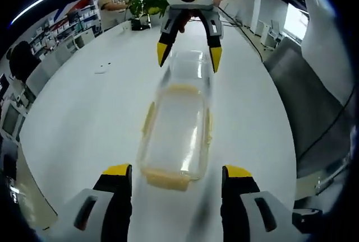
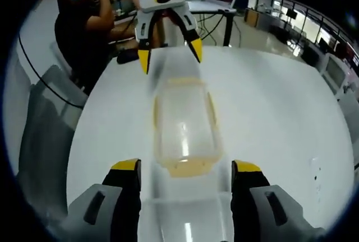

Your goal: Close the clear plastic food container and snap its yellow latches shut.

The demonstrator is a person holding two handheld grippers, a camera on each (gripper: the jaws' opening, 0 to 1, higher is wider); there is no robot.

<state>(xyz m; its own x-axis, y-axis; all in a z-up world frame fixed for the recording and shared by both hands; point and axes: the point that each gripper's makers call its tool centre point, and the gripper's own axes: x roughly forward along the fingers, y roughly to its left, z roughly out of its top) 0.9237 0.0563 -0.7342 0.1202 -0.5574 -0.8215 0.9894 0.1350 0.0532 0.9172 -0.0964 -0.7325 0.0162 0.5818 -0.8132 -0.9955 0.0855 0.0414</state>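
Note:
A clear plastic food container [image 1: 175,135] with yellow latches [image 1: 165,179] lies lengthwise on the white table [image 1: 90,119]. My left gripper [image 1: 176,170] is open, its yellow-tipped jaws on either side of the container's near end. At the far end, the right gripper [image 1: 189,56] is open around a clear lid-like part [image 1: 189,65]. In the right gripper view the container [image 2: 185,119] lies ahead and the clear lid part [image 2: 185,217] sits between the jaws of my open right gripper [image 2: 186,166]. The left gripper [image 2: 170,53] faces me from the far end. Both views are a little blurred.
A potted plant [image 1: 147,0] and a seated person [image 1: 115,1] are at the table's far end in the left gripper view. A grey chair [image 1: 314,102] stands beside the table. Another person in dark clothes [image 2: 92,21] sits by a chair [image 2: 47,124].

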